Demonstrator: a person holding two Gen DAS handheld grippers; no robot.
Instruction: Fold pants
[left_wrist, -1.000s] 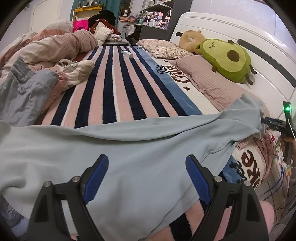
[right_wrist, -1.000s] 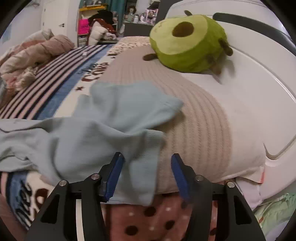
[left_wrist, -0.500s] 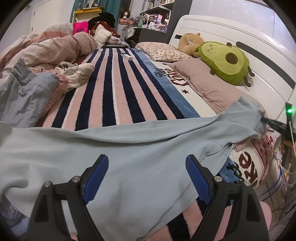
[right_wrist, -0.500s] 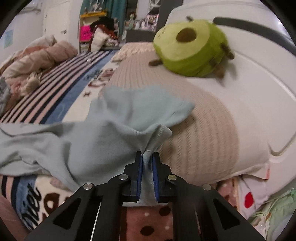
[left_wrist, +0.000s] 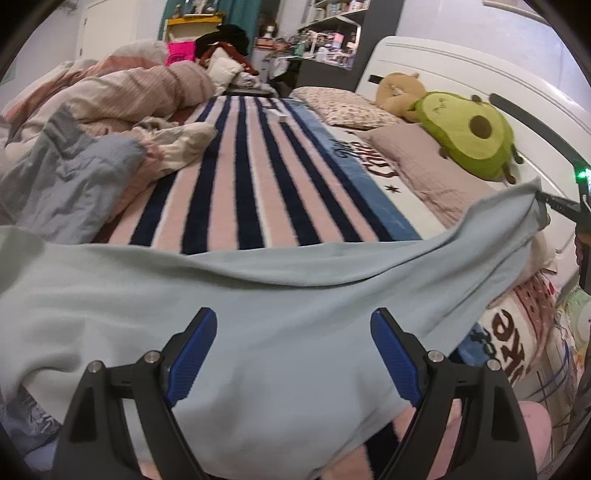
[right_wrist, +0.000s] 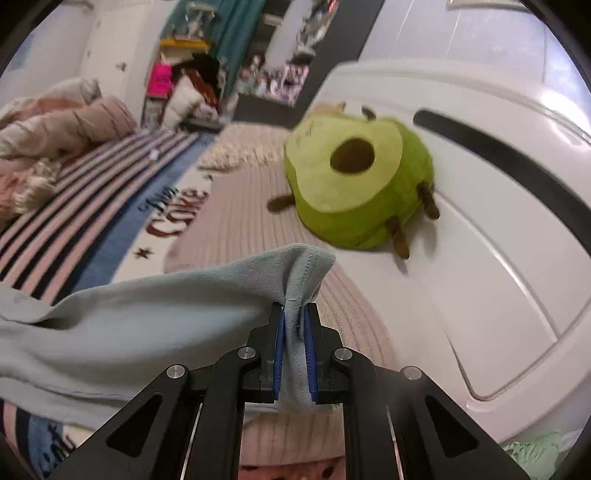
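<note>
Pinching one end of the pale blue pants (right_wrist: 155, 325), the right gripper (right_wrist: 294, 343) has its blue pads pressed tight on a bunched hem, w/ fabric between them; that end hangs lifted off the bed, just above the ribbed beige pillow (right_wrist: 236, 221). Rest of the pants lies across the near edge of the striped blanket (left_wrist: 236, 177), draped left to right. Left gripper (left_wrist: 293, 354) hovers over the near middle of the cloth, fingers spread wide, nothing b/w them.

Step in hand looks like carrying the lifted end over to fold it. To do it well: keep the pinch firm, raise enough that the leg clears the pillow w/o dragging, travel left along the garment's length, and use the left gripper to pin or grab the other end so it doesn't slide. Avoid the avocado plush (right_wrist: 354, 184) at far right.
</note>
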